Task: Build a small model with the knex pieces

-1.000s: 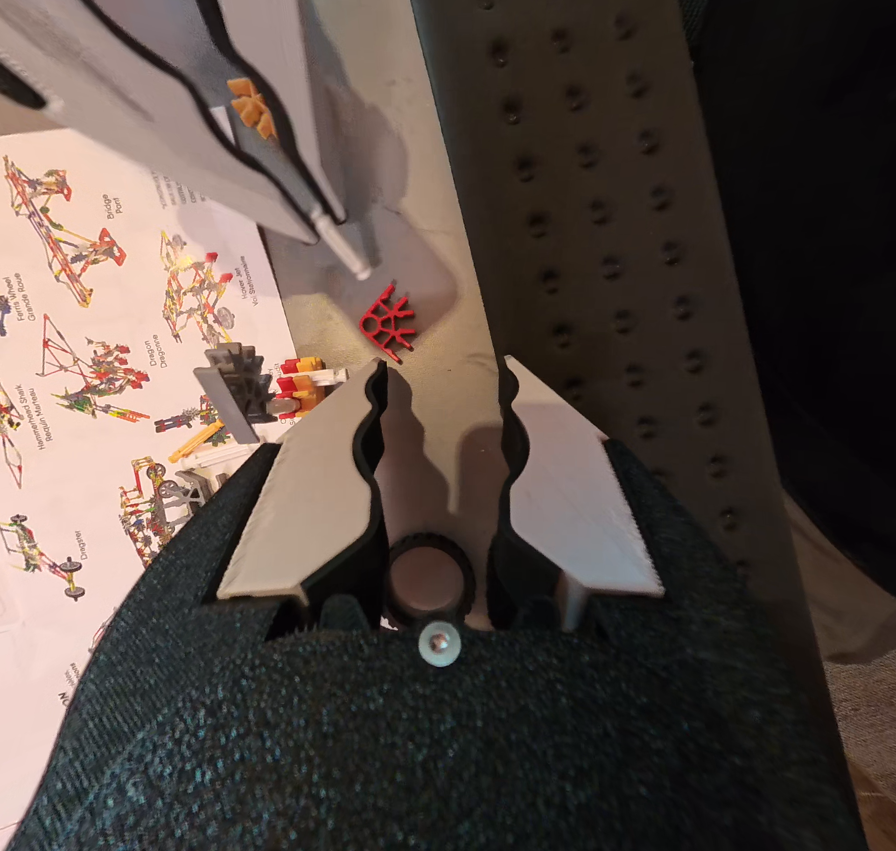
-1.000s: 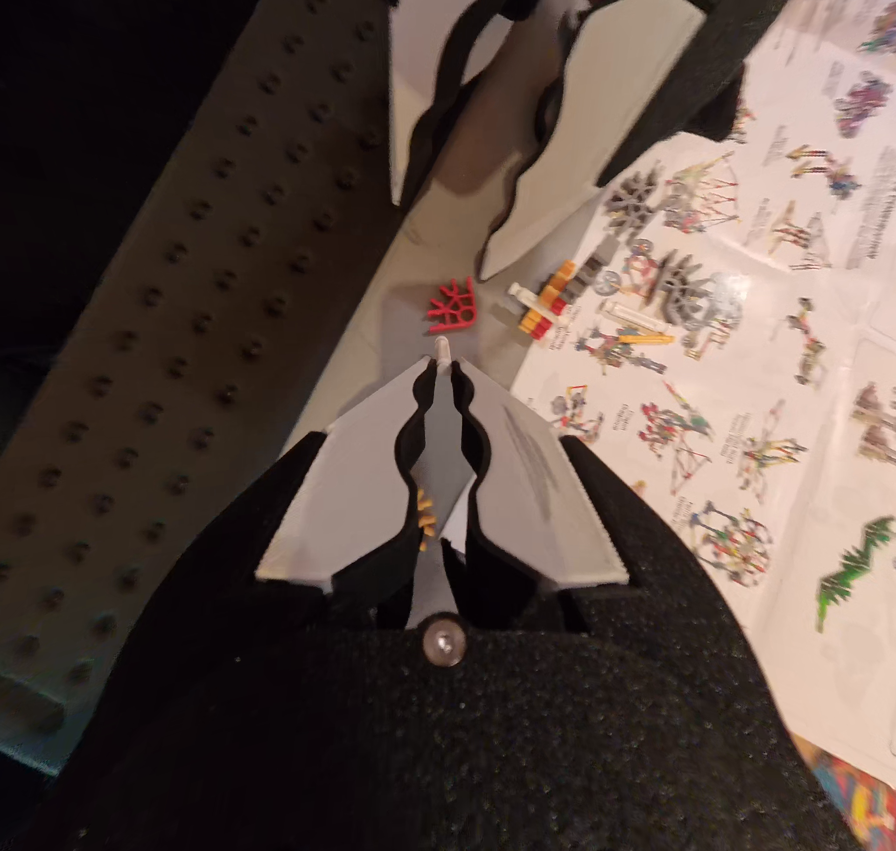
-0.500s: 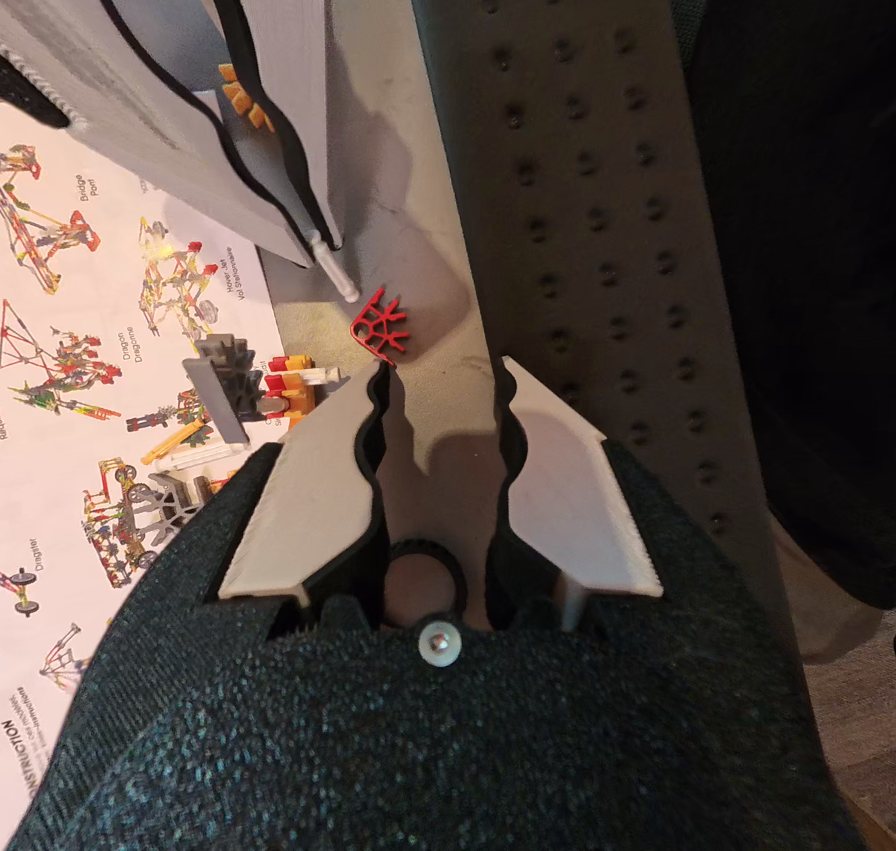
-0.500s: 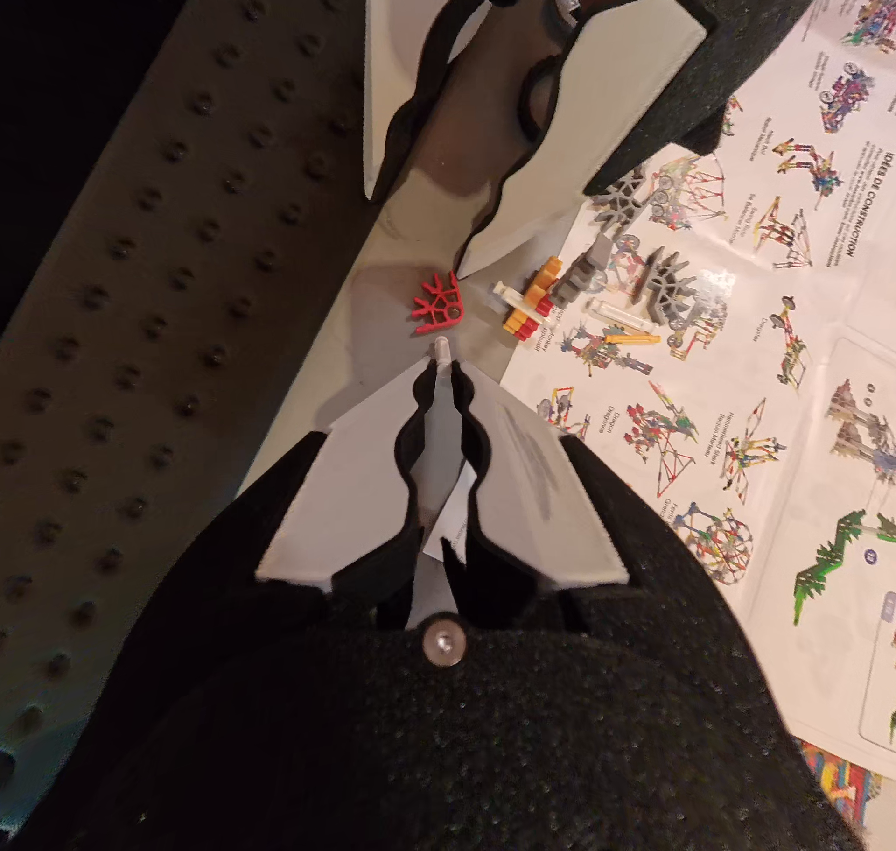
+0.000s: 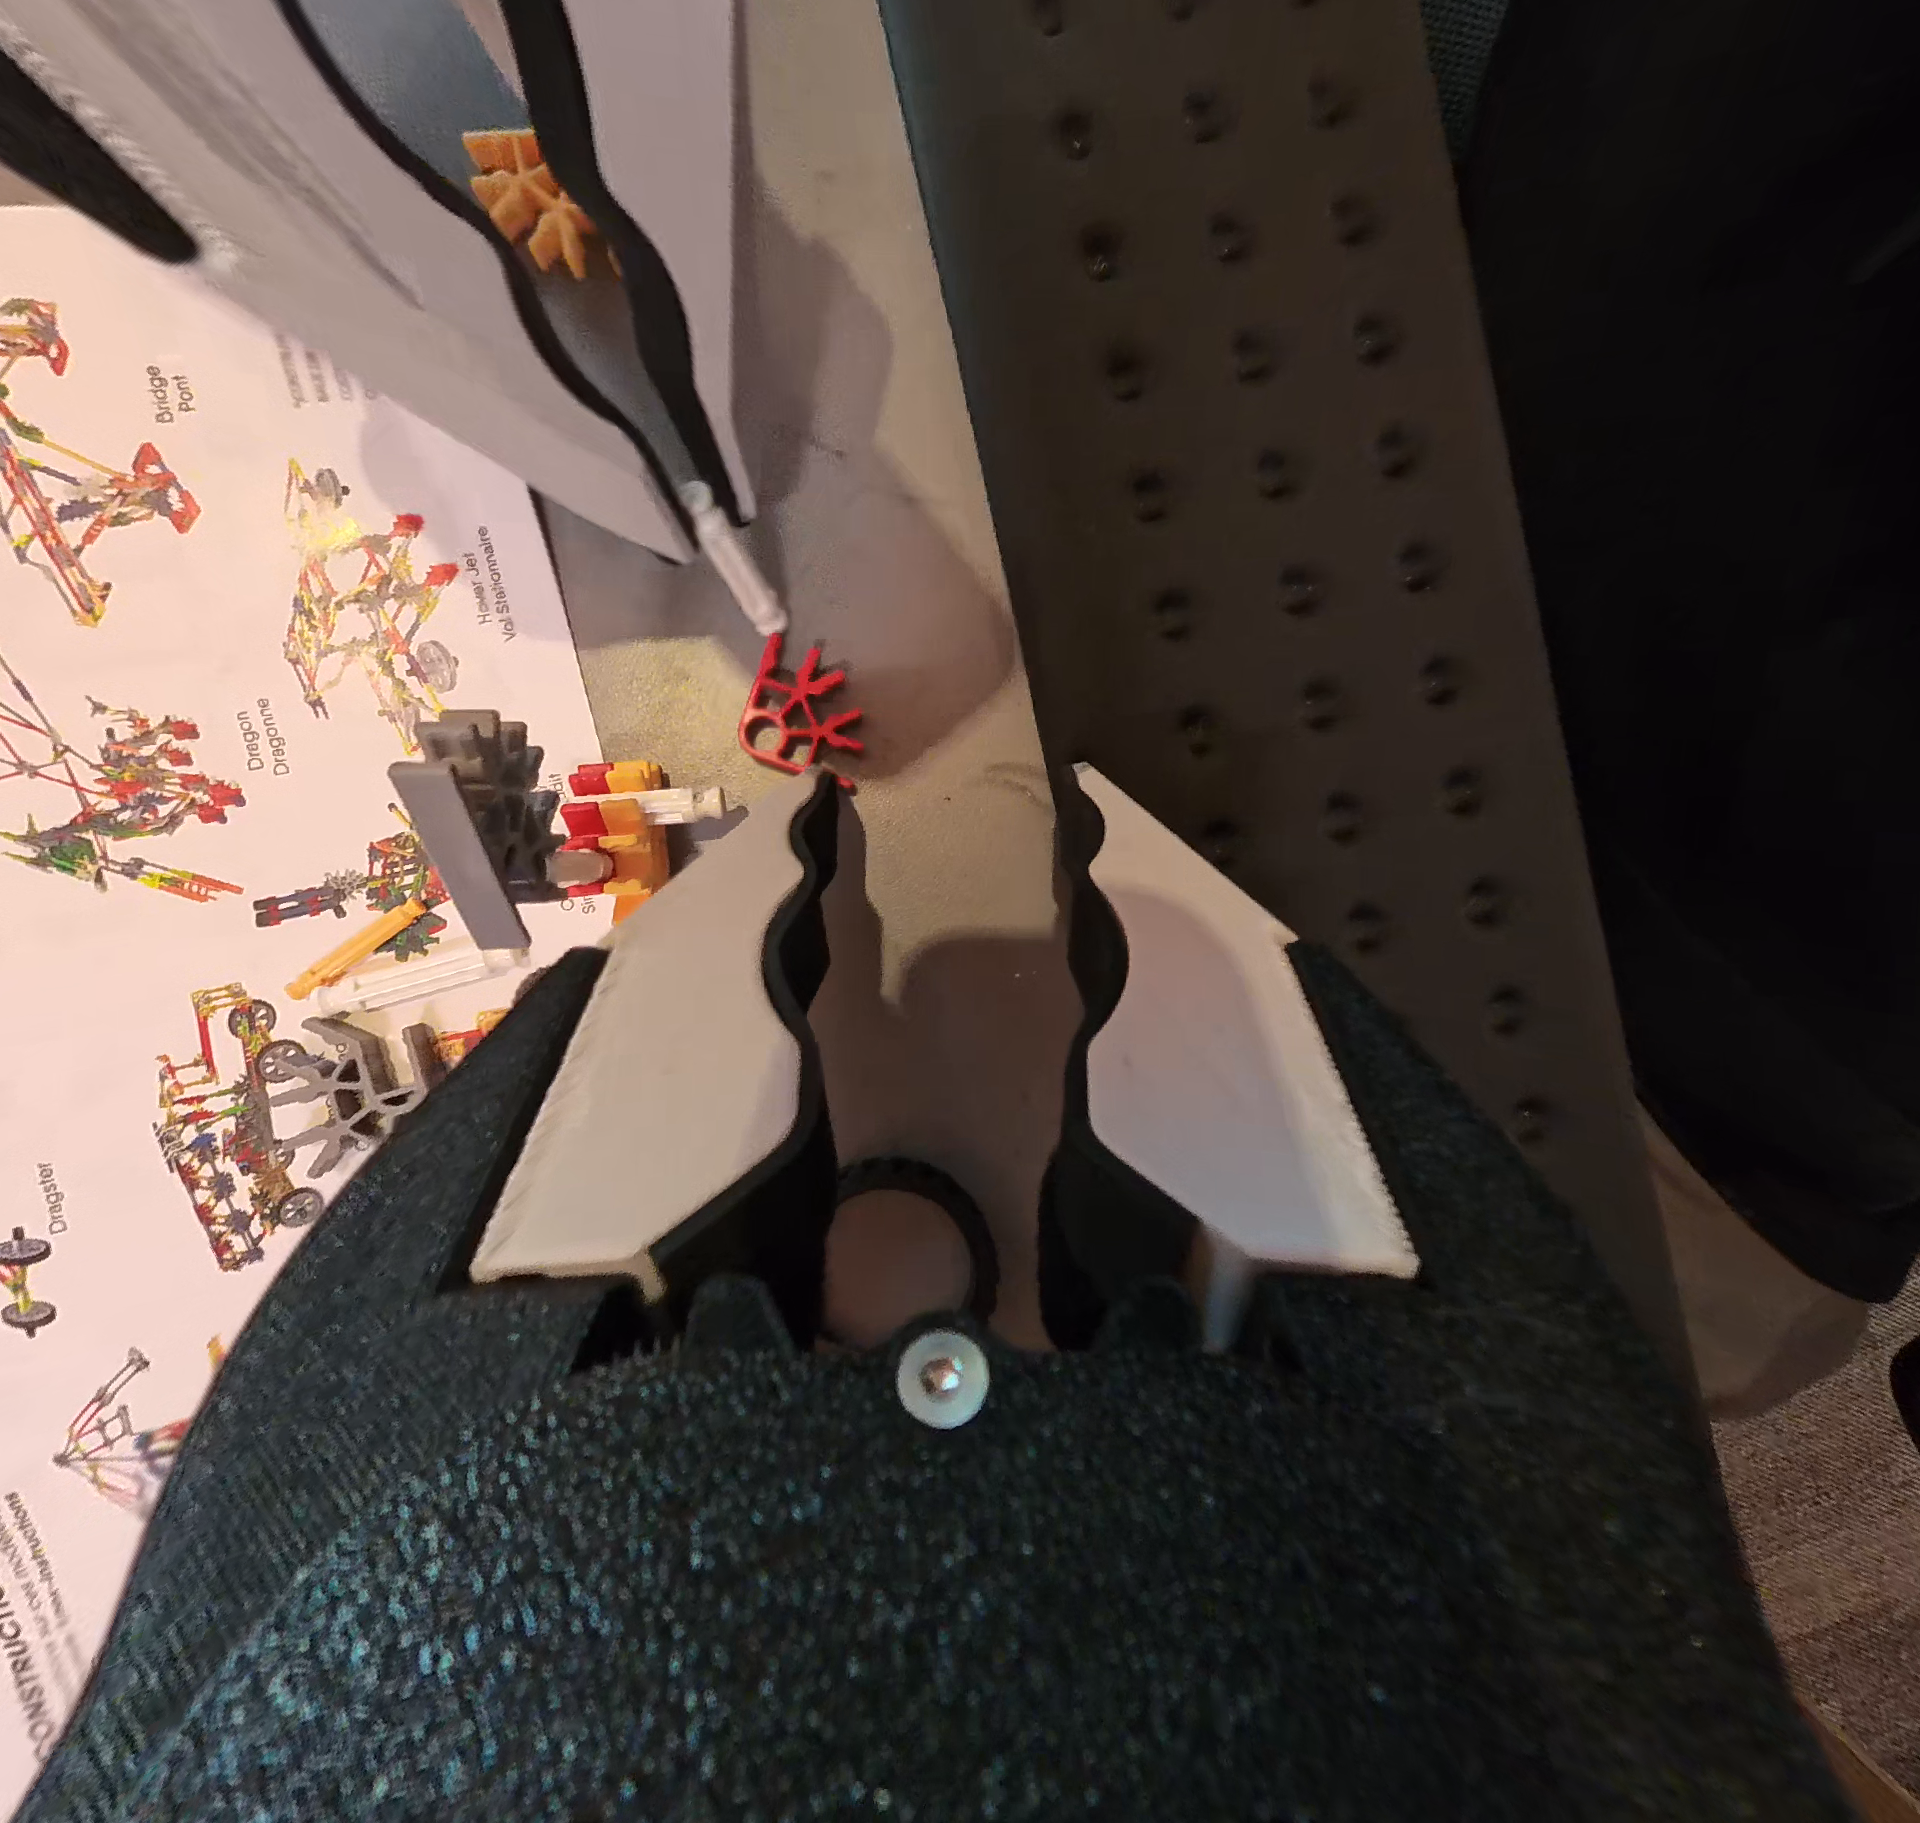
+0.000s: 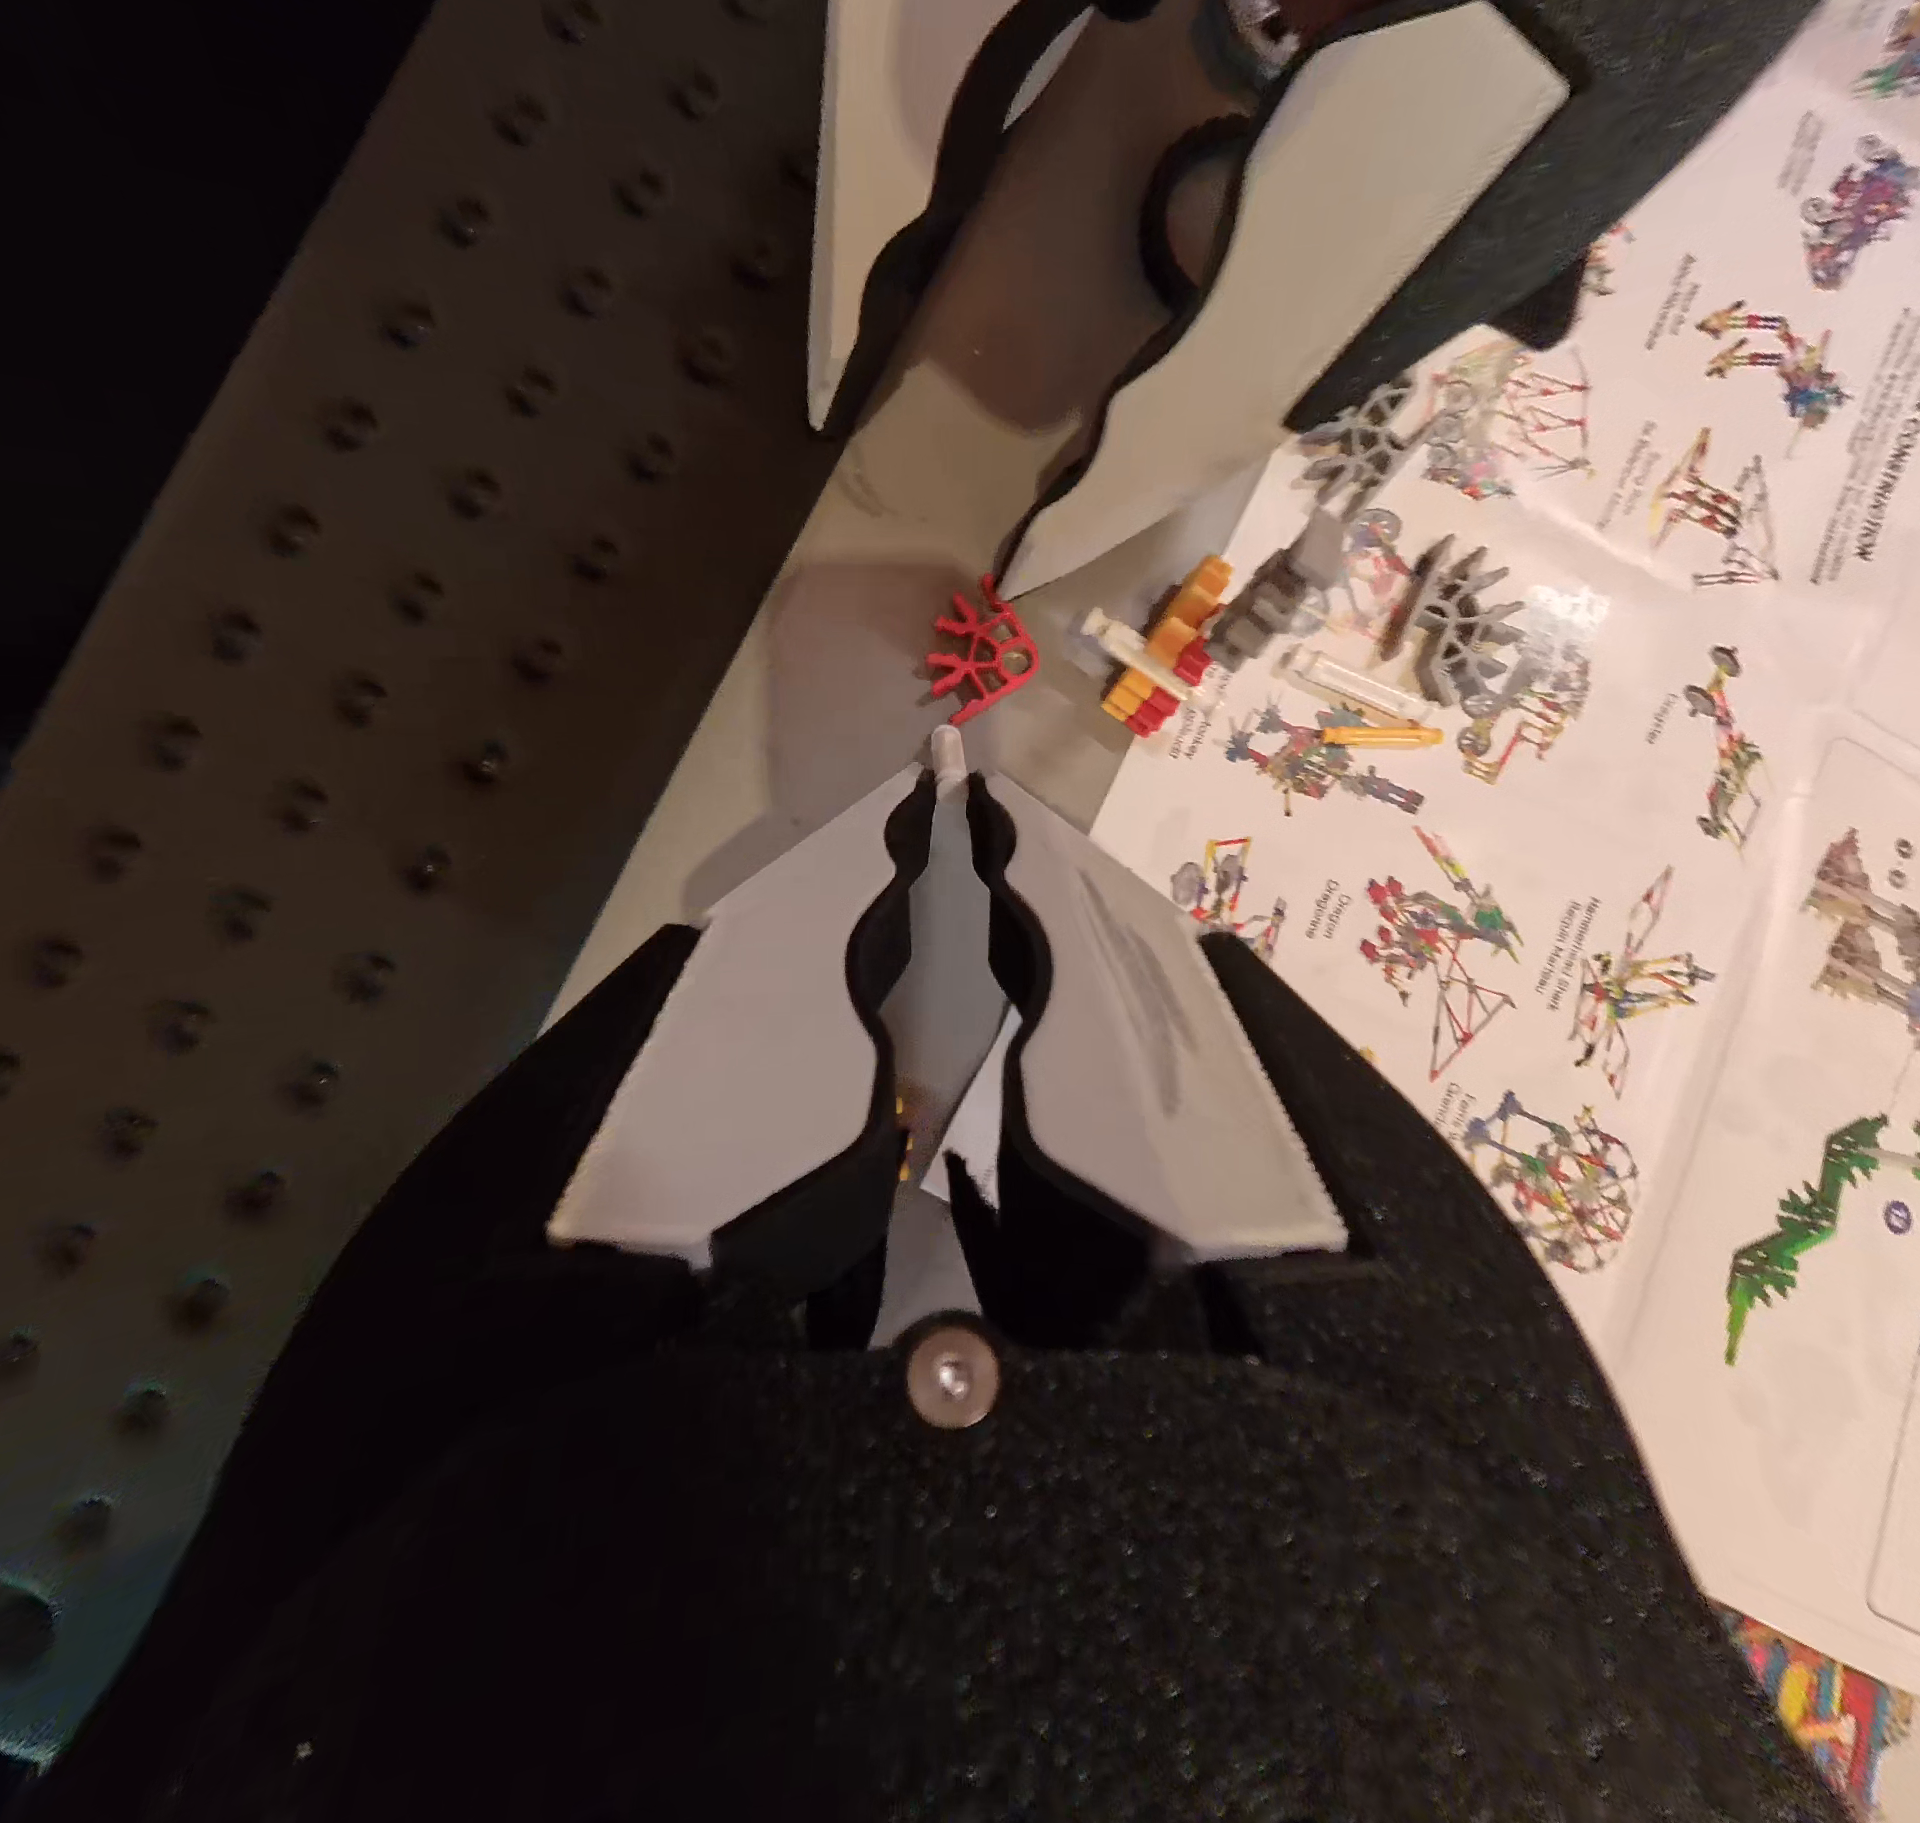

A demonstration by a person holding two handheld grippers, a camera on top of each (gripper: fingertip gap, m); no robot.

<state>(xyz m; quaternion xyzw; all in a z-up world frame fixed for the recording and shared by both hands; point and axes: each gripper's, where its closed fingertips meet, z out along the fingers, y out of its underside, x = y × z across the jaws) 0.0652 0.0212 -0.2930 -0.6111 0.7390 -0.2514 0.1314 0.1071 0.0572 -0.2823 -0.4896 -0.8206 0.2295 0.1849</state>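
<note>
I note my right gripper (image 6: 948, 781) clamped on a white rod (image 6: 945, 750) just beside the red connector (image 6: 982, 661), left gripper (image 5: 945, 797) wide apart, empty.

Left gripper (image 5: 945, 797): 2 pale grey wedge fingers (image 5: 675, 1025) with wavy black inner pads; speckled black textured body; 1 silver screw (image 5: 940, 1376) at centre; right gripper (image 6: 945, 786) looks alike.

a: what changed?
b: the right gripper (image 6: 945, 786) carried its white rod (image 6: 945, 750) closer to the red connector (image 6: 982, 646) at frame centre.
a: and the left gripper (image 5: 945, 797)?
b: its fingertip (image 5: 821, 797) closed in on that connector.
</note>
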